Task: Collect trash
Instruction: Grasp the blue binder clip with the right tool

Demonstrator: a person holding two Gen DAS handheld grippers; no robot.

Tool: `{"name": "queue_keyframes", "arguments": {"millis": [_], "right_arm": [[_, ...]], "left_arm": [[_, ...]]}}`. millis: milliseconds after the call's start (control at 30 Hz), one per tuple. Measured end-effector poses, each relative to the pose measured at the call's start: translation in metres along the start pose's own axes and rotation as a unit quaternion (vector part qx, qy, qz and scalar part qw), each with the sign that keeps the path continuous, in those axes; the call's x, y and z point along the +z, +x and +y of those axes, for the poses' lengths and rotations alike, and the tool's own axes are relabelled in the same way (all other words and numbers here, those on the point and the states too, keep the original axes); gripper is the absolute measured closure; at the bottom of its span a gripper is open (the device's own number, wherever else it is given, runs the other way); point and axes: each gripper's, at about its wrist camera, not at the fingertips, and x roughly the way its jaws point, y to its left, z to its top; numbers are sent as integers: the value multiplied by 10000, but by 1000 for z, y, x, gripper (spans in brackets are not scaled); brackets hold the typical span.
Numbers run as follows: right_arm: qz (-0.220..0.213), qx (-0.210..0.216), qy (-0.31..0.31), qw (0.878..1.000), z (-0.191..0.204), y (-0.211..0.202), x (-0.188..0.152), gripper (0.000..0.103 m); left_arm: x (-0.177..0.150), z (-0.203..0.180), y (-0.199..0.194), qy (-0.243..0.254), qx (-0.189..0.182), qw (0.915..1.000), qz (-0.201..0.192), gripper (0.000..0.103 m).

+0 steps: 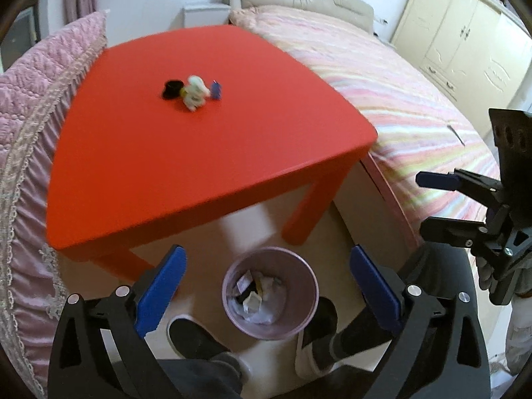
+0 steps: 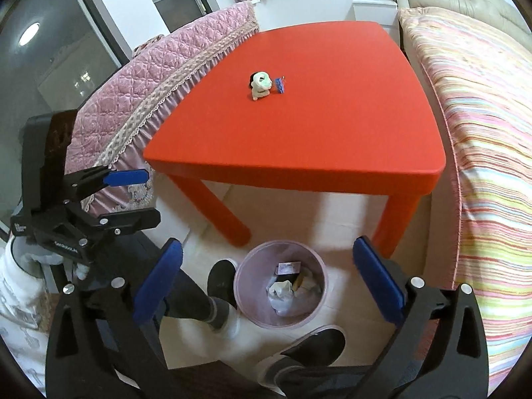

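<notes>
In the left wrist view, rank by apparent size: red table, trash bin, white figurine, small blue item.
Largest to smallest:
1. red table
2. trash bin
3. white figurine
4. small blue item
The bin sits much nearer the camera, so its lead over the tabletop items is exaggerated.

Soft, even indoor light on both my views, bright enough, no hard shadows. Ahead of my fingers the red table [image 1: 206, 139] glows almost oversaturated, with a pale sheen along its near edge. The small white item [image 1: 195, 93] beyond my left fingertips is smeared by motion blur; I can't quite make out what it is. Between my fingers the bin [image 2: 281, 286] reads sharper from the right view. A ceiling lamp [image 2: 29, 34] reflects in dark glass far left of my right fingers. Fisheye bends the bed [image 2: 482, 153] hard, and black vignette rings every corner.
</notes>
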Motion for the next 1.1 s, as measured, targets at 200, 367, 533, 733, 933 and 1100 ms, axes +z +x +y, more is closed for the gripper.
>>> {"name": "queue_keyframes", "arguments": {"millis": [200, 367, 533, 733, 933, 1100], "right_arm": [[-80, -97, -37, 9999, 0, 12, 45, 3], [35, -266, -297, 9992, 1, 41, 101, 3], [159, -545, -681, 9961, 5, 79, 152, 3], [395, -761, -1032, 9910, 1, 131, 200, 3], [704, -857, -1368, 9844, -3, 175, 217, 26], [850, -709, -1503, 9824, -2, 195, 220, 44]], "left_arm": [[10, 15, -2, -187, -13, 9997, -173, 8], [15, 27, -2, -288, -19, 9993, -242, 8], [15, 41, -1, -425, -20, 9988, -250, 8], [14, 59, 2, -633, -26, 9977, -251, 8], [13, 78, 4, -837, -35, 9962, -248, 8], [13, 88, 8, -946, -59, 9953, -211, 8]]}}
